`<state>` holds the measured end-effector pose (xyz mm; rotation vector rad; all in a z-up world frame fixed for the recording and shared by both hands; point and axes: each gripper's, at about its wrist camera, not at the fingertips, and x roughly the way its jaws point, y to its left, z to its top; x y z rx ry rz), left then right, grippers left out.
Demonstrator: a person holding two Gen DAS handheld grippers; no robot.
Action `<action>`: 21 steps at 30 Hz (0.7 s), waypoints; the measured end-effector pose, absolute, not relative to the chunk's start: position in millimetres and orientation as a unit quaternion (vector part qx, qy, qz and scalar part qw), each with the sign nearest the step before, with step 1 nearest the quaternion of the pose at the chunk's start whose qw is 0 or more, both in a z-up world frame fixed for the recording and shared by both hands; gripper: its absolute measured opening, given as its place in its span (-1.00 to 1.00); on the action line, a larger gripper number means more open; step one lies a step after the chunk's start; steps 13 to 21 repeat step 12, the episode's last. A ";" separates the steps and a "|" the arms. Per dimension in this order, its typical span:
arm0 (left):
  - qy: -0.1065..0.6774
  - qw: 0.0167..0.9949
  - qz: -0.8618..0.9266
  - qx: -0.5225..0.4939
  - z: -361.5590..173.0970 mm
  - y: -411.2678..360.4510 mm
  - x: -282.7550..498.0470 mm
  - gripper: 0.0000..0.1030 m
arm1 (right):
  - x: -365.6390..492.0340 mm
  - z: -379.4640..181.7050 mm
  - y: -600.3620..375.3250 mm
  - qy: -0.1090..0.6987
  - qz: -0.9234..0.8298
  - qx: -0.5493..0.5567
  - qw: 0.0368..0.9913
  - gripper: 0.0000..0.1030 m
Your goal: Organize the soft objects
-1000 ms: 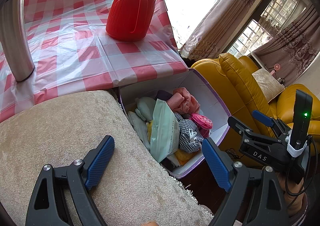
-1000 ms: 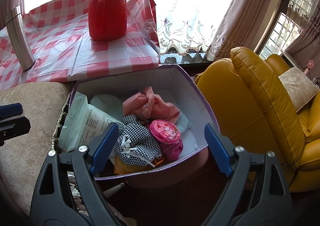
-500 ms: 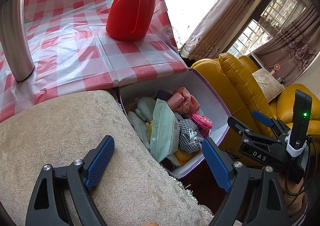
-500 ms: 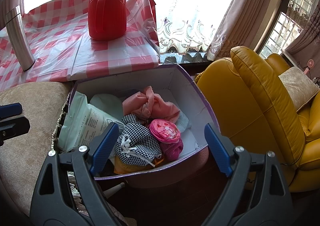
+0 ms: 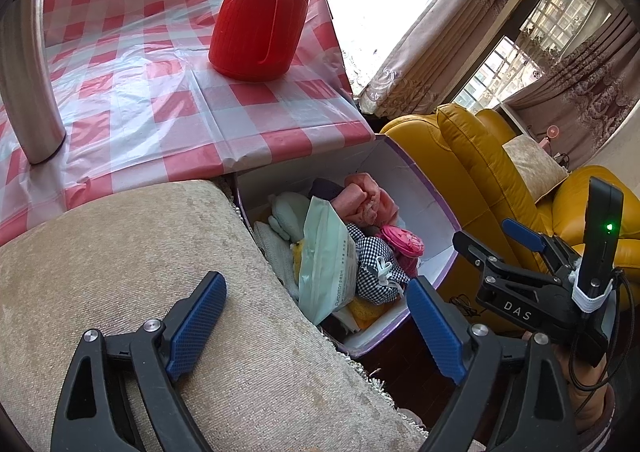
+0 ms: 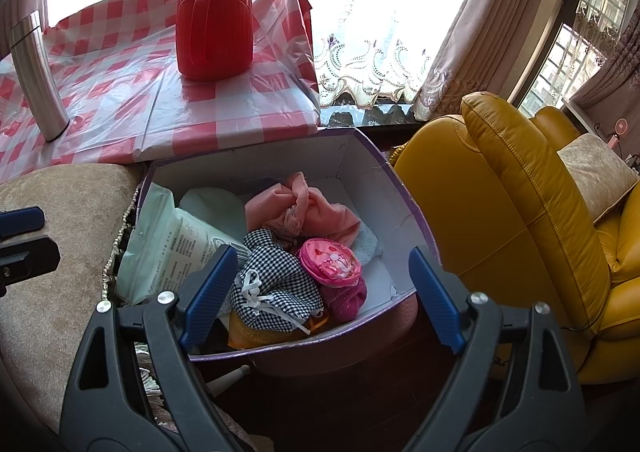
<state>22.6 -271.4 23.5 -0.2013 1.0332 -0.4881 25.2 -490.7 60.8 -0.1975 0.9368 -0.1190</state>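
The right gripper [image 6: 320,292] hangs with its 2 blue-padded jaws spread wide and empty, directly over the near end of the white cardboard box with purple trim [image 6: 372,156], where the black-and-white checked cloth pouch [image 6: 276,284] lies just ahead between the pads. The left gripper [image 5: 316,324], equally spread and empty, sits off over the beige plush cushion [image 5: 120,252] beside the box, so the right hand is likely nearer.

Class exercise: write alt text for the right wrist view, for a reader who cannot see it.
An open tool with blue pads hangs empty above a purple-edged box packed with soft things: a pink cloth, a checked pouch, a pink purse and a pale green packet. Behind stands a red flask on a checked tablecloth; a yellow armchair is at right.
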 end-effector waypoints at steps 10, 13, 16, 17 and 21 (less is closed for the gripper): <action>0.490 0.834 -0.238 -0.089 23.8 -274.5 23.9 0.93 | 26.6 57.9 -488.2 0.453 -0.054 -0.095 0.885 0.73; 0.491 0.833 -0.242 -0.085 23.5 -276.4 25.0 0.95 | 26.8 57.8 -485.9 0.453 -0.050 -0.094 0.885 0.73; 0.491 0.833 -0.242 -0.085 23.5 -276.4 25.0 0.95 | 26.8 57.8 -485.9 0.453 -0.050 -0.094 0.885 0.73; 0.491 0.833 -0.242 -0.085 23.5 -276.4 25.0 0.95 | 26.8 57.8 -485.9 0.453 -0.050 -0.094 0.885 0.73; 0.491 0.833 -0.242 -0.085 23.5 -276.4 25.0 0.95 | 26.8 57.8 -485.9 0.453 -0.050 -0.094 0.885 0.73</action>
